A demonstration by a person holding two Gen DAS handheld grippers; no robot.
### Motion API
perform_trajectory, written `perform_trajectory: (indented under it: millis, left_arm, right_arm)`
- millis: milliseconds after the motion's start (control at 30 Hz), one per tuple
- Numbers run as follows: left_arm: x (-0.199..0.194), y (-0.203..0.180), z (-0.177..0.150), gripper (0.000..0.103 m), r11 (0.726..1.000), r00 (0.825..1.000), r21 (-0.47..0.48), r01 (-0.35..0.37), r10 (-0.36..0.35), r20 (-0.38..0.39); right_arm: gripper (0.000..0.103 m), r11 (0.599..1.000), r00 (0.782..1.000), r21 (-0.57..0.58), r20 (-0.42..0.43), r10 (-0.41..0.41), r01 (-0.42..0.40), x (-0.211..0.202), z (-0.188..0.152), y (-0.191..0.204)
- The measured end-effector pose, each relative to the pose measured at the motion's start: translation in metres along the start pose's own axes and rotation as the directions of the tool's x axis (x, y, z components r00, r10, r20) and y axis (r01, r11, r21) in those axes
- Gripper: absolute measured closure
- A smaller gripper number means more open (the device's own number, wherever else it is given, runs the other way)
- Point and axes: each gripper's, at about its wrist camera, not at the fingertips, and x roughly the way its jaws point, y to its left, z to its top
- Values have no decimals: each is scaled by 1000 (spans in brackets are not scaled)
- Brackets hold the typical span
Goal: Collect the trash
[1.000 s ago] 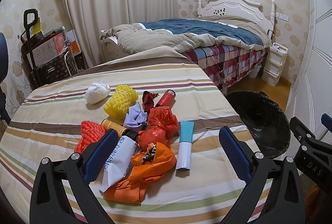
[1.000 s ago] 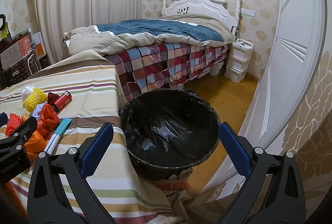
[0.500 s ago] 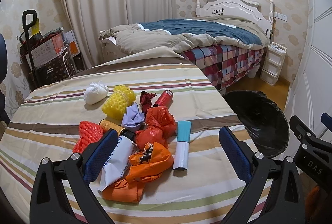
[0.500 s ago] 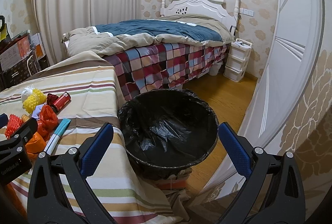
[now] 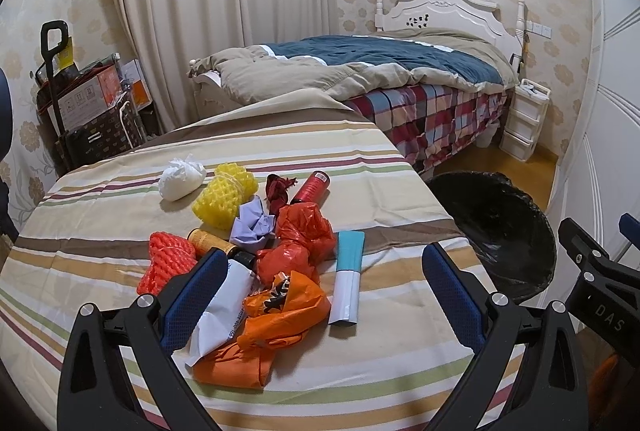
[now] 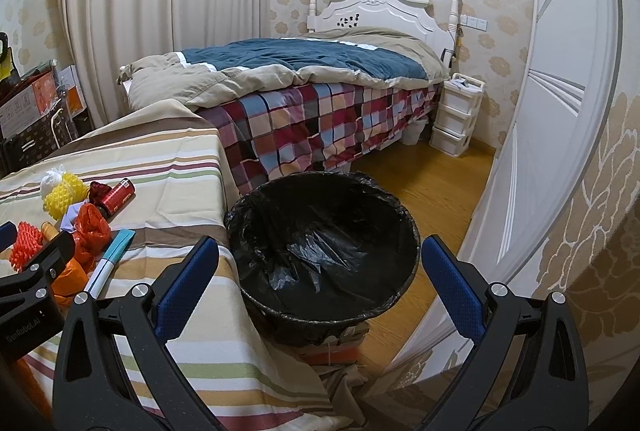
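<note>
Nearest, the left gripper hangs with its jaws wide apart and empty over the near edge of a trash pile on the striped cloth: an orange plastic bag, a white tube and a teal-and-white tube, then a red can, yellow foam net and white wad behind. The right gripper, jaws likewise spread and empty, hovers by the black-lined bin standing just beside the cloth's edge. Beyond lies the bed.

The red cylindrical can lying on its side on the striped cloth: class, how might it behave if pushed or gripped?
The red cylindrical can lies on its side, so a sideways nudge would probably roll it. Its smooth, rounded wall looks rigid; fingers may slip unless they close squarely across it.
</note>
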Motion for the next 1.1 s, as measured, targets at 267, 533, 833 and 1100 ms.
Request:
perform_trajectory:
  millis: [267,533,833,1100]
  left_arm:
    - [-1,-3,-1,6,1000,1000,3,3,-3,-6]
    - [-1,-4,-2,6,1000,1000,4,4,-4,-6]
    - [-3,-3,-5,6,1000,1000,-5,14,-14,-2]
    - [-4,32,-11,15,999,999,-47,3,-5,-52]
  right_arm:
    - [4,1000,1000,1,0,0,0,0,0,0]
    - [4,1000,1000,2,0,2,-2,0,-1,-1]
    - [4,1000,999,8,-24,21,-21,-1,-2,-6]
    - [4,999,998,-12,-41,45,-45,-3,-3,10]
